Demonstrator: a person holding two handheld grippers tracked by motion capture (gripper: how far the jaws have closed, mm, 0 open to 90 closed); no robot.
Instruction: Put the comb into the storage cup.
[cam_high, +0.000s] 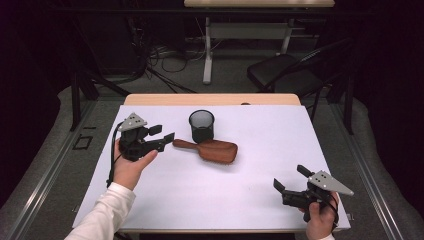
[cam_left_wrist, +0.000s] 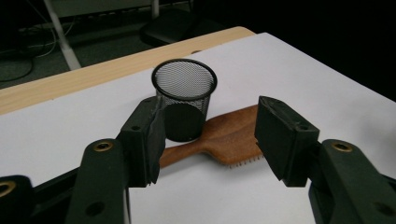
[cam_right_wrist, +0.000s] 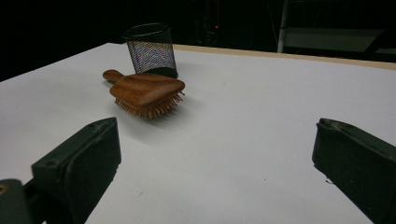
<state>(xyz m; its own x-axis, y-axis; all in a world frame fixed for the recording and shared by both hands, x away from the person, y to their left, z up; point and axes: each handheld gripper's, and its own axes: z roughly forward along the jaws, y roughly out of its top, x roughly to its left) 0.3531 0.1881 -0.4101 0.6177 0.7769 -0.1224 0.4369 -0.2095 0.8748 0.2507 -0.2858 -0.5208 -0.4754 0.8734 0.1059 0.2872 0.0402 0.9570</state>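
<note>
While L gripper (cam_high: 168, 133) gapes empty, white table sheet (cam_high: 250, 190); dark room.

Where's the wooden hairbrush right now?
In the high view the hairbrush lies bristles down on the white sheet, left of centre, just in front of the black mesh cup, its handle pointing at the left gripper.

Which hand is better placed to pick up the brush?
Left. The left claw sits right at the brush handle, open; the right claw is far off near the table's edge.
</note>
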